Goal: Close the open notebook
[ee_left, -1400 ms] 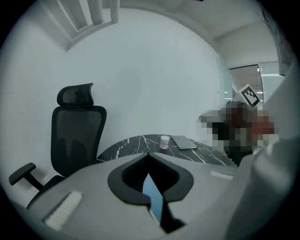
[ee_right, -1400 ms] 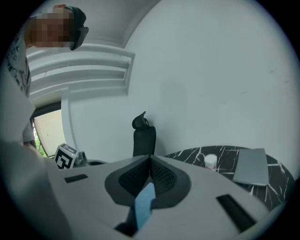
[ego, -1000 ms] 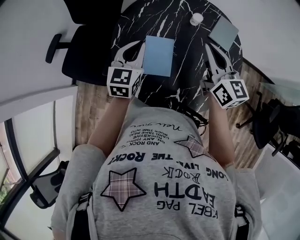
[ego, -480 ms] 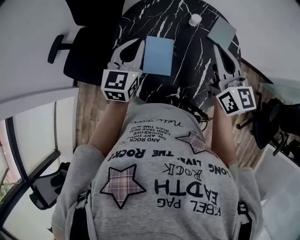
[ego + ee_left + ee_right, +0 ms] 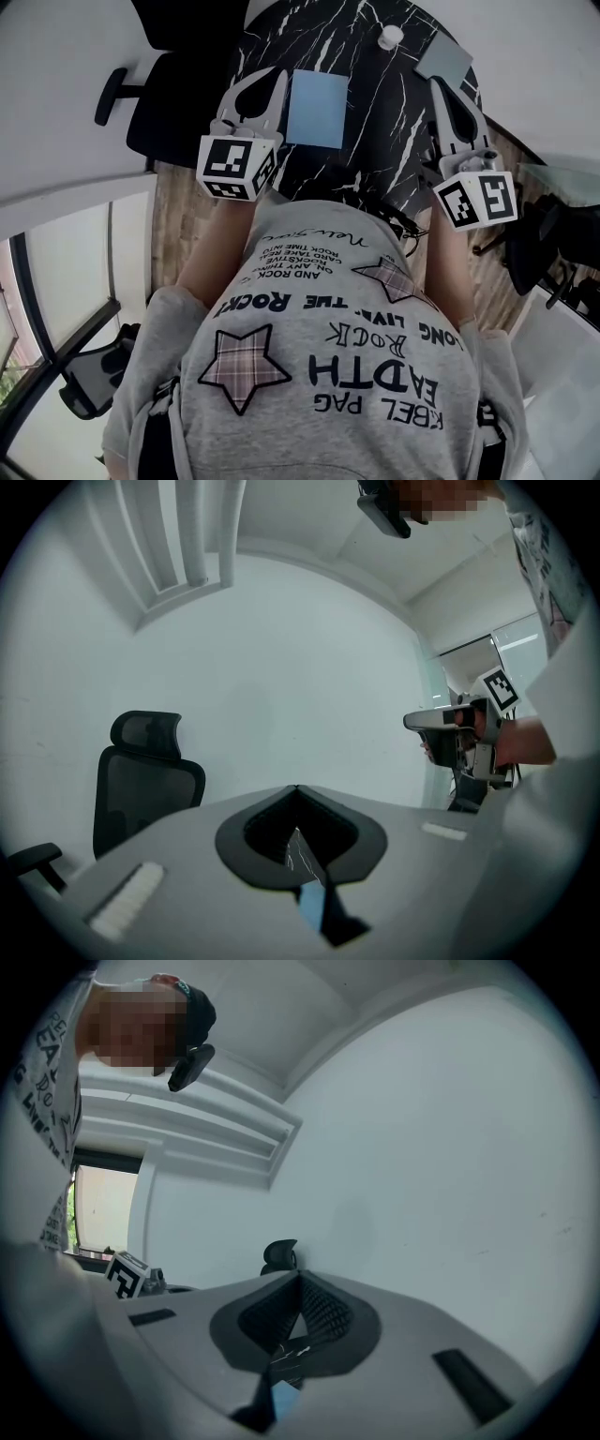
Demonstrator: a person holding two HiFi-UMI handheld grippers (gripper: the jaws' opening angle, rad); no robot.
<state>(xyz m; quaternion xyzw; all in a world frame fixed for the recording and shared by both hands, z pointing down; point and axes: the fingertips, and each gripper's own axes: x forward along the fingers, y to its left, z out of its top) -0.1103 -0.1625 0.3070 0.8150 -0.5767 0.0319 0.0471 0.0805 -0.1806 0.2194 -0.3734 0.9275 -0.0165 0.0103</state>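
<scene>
Both have risen; left tool (image 5: 275, 75) and right tool (image 5: 442, 87), jaws together, empty, clear the shut notebook (image 5: 318, 108) on the surface (image 5: 380, 131); closing seems done.

The sweatshirt (image 5: 319, 375) reads "LONG LIVE ROCK", upside down.

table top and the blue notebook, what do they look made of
The table top looks like black marble or marble-look laminate: white veins on a smooth dark surface; which one is unclear. The notebook probably has a paper or card cover, pale blue, flat and matte, no glare.
</scene>
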